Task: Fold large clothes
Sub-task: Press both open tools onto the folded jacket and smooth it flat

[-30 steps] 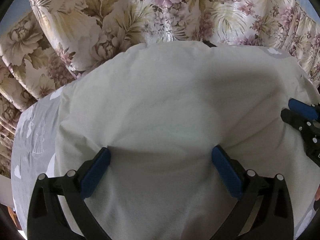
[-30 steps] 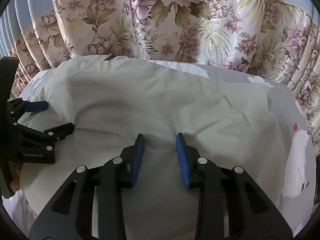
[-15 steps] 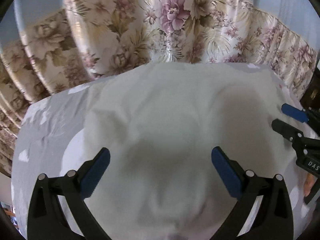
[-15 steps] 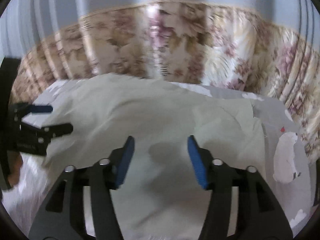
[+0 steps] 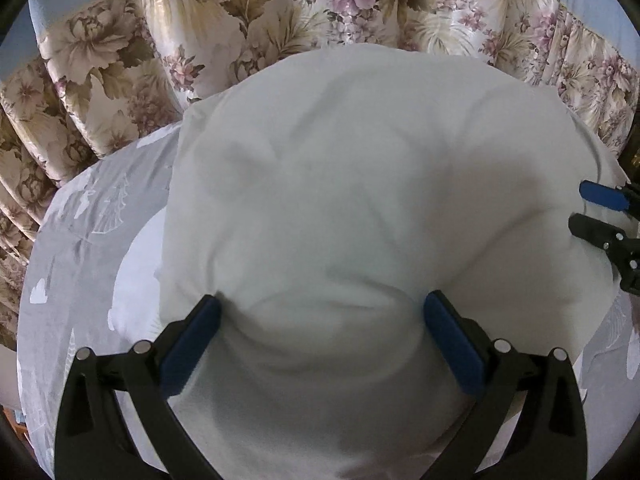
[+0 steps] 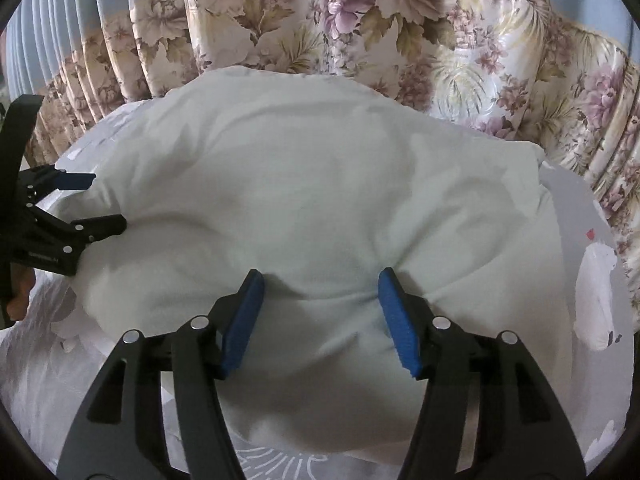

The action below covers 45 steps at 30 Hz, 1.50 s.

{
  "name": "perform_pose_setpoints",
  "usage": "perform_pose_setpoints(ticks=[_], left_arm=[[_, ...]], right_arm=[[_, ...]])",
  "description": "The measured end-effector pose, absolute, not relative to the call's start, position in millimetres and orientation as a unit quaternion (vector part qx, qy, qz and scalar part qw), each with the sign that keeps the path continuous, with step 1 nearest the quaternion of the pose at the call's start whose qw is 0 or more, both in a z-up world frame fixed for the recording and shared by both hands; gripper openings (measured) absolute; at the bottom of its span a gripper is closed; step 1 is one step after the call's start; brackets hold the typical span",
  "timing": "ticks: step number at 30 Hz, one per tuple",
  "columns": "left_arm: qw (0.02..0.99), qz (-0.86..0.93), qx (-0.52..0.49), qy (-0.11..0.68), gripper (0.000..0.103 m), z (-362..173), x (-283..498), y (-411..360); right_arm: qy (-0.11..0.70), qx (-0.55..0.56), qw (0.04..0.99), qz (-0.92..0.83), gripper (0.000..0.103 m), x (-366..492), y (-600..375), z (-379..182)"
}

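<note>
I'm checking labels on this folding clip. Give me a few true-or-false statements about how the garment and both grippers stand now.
1. The white garment lies on a grey patterned sheet. True.
2. The left gripper is clamped shut. False: its jaws stand wide apart over the cloth.
3. Floral curtains hang behind the garment. True.
4. The right gripper holds a hanger. False: only cloth lies between its open jaws.
5. The garment is dark blue. False: it is white.
</note>
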<state>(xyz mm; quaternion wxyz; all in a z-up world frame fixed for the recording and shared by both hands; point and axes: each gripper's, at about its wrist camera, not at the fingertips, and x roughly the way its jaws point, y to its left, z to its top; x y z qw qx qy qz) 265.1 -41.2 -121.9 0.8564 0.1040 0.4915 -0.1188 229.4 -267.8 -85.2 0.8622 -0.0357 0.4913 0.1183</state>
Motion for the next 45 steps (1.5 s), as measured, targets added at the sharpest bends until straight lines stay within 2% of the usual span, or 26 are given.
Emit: perform_pose_setpoints(ticks=[2, 4, 6, 8, 11, 15, 16, 19, 21, 22, 23, 26, 29, 32, 33, 34, 35, 39, 42, 45], left_arm=[[0.853, -0.115, 0.106, 0.497, 0.102, -109.2, 266.1, -40.5], [0.865, -0.124, 0.094, 0.478, 0.101, -82.3, 266.8, -36.3], [0.880, -0.124, 0.085, 0.451, 0.101, -57.0, 276.8, -35.4], [0.880, -0.129, 0.083, 0.450, 0.101, -44.4, 303.9, -43.7], [0.859, -0.144, 0.076, 0.485, 0.101, -58.2, 355.3, -57.4], [0.829, -0.121, 0.124, 0.531, 0.102, -106.0, 398.5, -72.5], [0.820, -0.122, 0.132, 0.544, 0.102, -118.8, 404.2, -74.4], [0.817, -0.122, 0.142, 0.545, 0.102, -120.5, 406.6, -72.2], [0.817, -0.122, 0.150, 0.543, 0.102, -121.3, 406.3, -64.4], [0.815, -0.125, 0.143, 0.547, 0.102, -122.5, 407.4, -56.1], [0.815, -0.128, 0.132, 0.550, 0.102, -122.6, 408.7, -46.8], [0.812, -0.135, 0.103, 0.558, 0.102, -124.0, 410.4, -29.0], [0.815, -0.125, 0.105, 0.556, 0.102, -113.7, 406.4, -32.2], [0.837, -0.093, 0.117, 0.527, 0.101, -82.0, 385.4, -32.7], [0.844, -0.103, 0.108, 0.515, 0.101, -70.4, 373.3, -31.6], [0.853, -0.117, 0.096, 0.500, 0.101, -57.2, 355.1, -31.3], [0.857, -0.126, 0.090, 0.491, 0.101, -50.1, 340.4, -32.2], [0.860, -0.146, 0.076, 0.483, 0.101, -51.1, 288.4, -44.4], [0.856, -0.126, 0.093, 0.492, 0.101, -78.0, 269.4, -50.7], [0.849, -0.105, 0.106, 0.508, 0.102, -108.1, 269.5, -46.0]], right_arm=[[0.501, -0.031, 0.857, 0.116, 0.057, 233.7, -267.7, -73.8], [0.472, -0.032, 0.873, 0.117, 0.049, 236.9, -266.8, -45.2], [0.443, -0.011, 0.890, 0.110, 0.052, 255.5, -271.3, -19.4], [0.449, -0.012, 0.887, 0.107, 0.056, 284.6, -263.6, -17.5], [0.483, -0.024, 0.869, 0.104, 0.055, 330.0, -246.6, -40.8], [0.532, -0.037, 0.840, 0.100, 0.053, 360.4, -235.8, -76.4], [0.539, -0.043, 0.836, 0.097, 0.051, 363.4, -235.8, -82.6], [0.546, -0.043, 0.832, 0.081, 0.035, 366.3, -248.4, -85.5], [0.551, -0.034, 0.831, 0.064, 0.018, 364.5, -269.8, -86.9], [0.552, -0.034, 0.832, 0.037, 0.017, 362.5, -286.0, -88.5], [0.552, -0.033, 0.833, 0.013, 0.026, 360.4, -303.4, -90.7], [0.557, 0.029, 0.830, -0.011, 0.036, 348.9, -355.2, -101.8], [0.555, 0.058, 0.829, -0.023, 0.037, 338.9, -369.6, -92.5], [0.491, 0.067, 0.868, 0.016, 0.042, 315.2, -353.3, -47.9], [0.468, 0.062, 0.881, 0.027, 0.049, 301.9, -342.7, -32.7], [0.450, 0.056, 0.891, 0.032, 0.068, 289.8, -332.1, -22.7], [0.436, 0.045, 0.898, 0.047, 0.076, 277.3, -316.5, -15.2], [0.443, 0.003, 0.889, 0.118, 0.074, 251.7, -257.5, -24.2], [0.465, -0.047, 0.873, 0.140, 0.065, 238.5, -228.6, -49.6], [0.479, -0.072, 0.866, 0.122, 0.064, 237.9, -233.5, -70.8]])
